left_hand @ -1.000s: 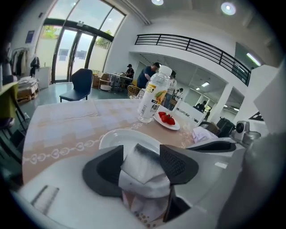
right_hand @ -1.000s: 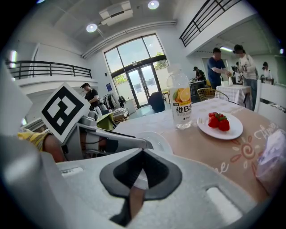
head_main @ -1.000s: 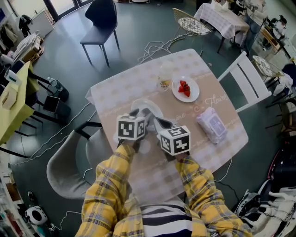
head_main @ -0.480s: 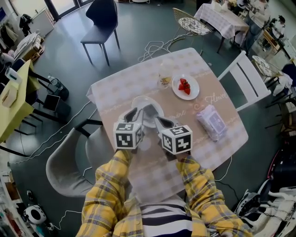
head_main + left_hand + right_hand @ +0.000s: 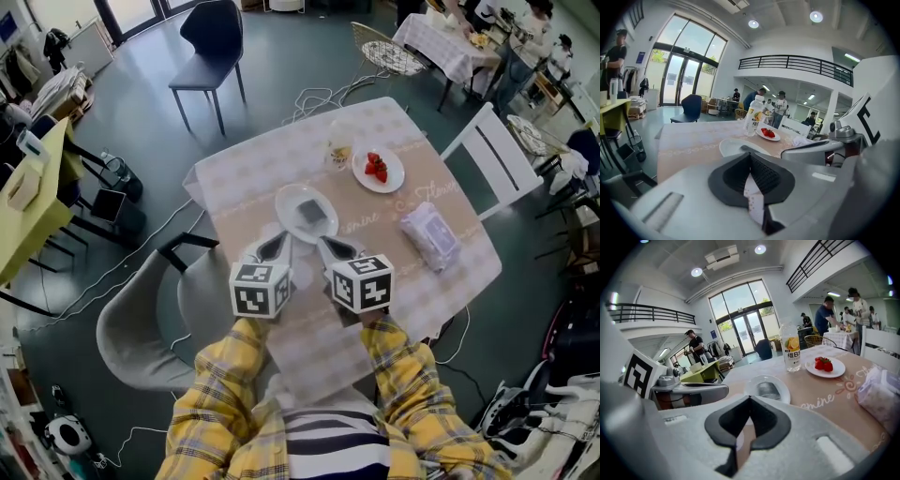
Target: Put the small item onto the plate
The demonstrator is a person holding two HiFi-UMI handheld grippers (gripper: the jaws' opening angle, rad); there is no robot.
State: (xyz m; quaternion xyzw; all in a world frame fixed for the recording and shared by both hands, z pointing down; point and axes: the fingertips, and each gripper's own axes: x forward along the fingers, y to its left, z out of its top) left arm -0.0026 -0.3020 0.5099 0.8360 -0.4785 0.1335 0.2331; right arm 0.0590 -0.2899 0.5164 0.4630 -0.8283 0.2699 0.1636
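Observation:
A small grey item [image 5: 310, 215] lies in the middle of a white plate [image 5: 290, 201] on the patterned table. My left gripper [image 5: 278, 246] hangs just short of the plate's near rim. Its jaws have just been closing and now meet, with nothing between them. My right gripper [image 5: 332, 247] is beside it, also shut and empty. In the right gripper view the grey item [image 5: 767, 390] and the plate [image 5: 783, 389] lie straight ahead of the closed right gripper [image 5: 749, 400]. The left gripper [image 5: 750, 155] sees the plate [image 5: 730, 146] just beyond its tips.
A drink bottle [image 5: 338, 150] stands at the back of the table, next to a plate of strawberries [image 5: 378, 169]. A pack of tissues [image 5: 429, 234] lies at the right. A grey chair [image 5: 141, 323] is on the left, a white chair [image 5: 492, 155] on the right.
Both grippers have drawn back from the plate toward me. The left jaws went from wide open to closed. The grey item on the plate is now uncovered.

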